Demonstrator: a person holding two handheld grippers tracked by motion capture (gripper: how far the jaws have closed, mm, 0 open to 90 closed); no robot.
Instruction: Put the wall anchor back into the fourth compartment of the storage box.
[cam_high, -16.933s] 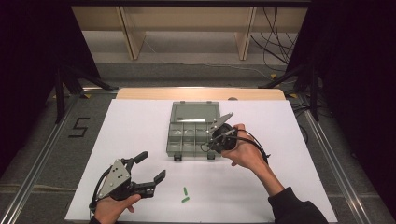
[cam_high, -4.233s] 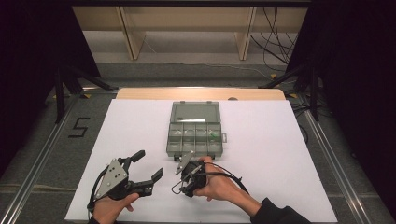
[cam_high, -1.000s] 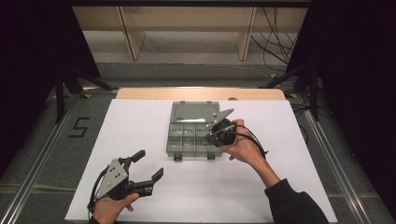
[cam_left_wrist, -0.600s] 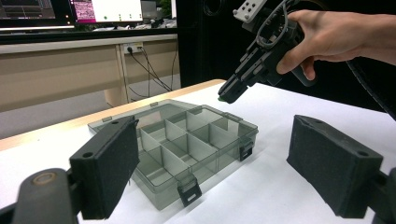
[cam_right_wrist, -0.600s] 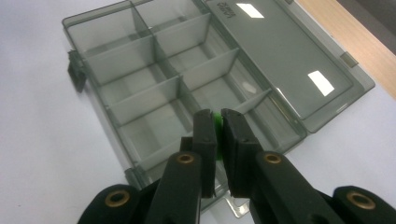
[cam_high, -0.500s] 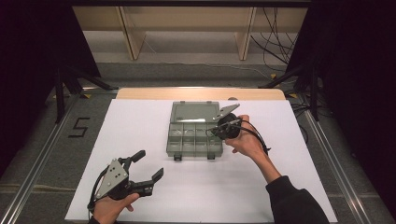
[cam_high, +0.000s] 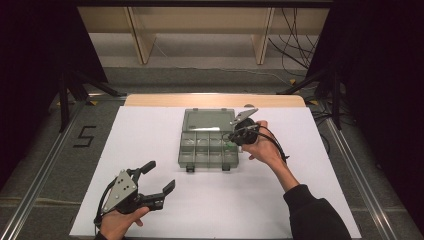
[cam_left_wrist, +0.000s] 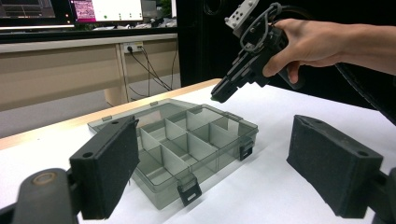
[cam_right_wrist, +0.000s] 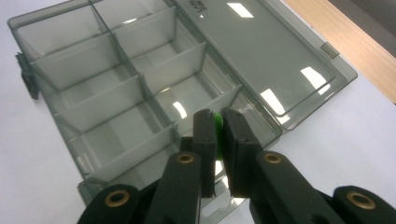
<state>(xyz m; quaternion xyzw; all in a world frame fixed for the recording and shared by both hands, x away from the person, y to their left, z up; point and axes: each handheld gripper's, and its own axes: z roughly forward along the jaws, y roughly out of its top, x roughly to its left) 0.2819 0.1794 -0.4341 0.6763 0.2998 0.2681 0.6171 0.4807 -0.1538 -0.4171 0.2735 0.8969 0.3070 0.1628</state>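
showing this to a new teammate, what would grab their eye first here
The smoky transparent compartment box lies open mid-table on the white sheet, its lid flat behind it. Over its right end the right gripper pinches a small green piece. Near the front edge, the left gripper gapes open, empty.

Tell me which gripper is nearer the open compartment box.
Right. The right gripper, shut on a small green piece, hangs over the compartment box at its right edge; the left gripper, jaws open, sits apart near the table's front left.
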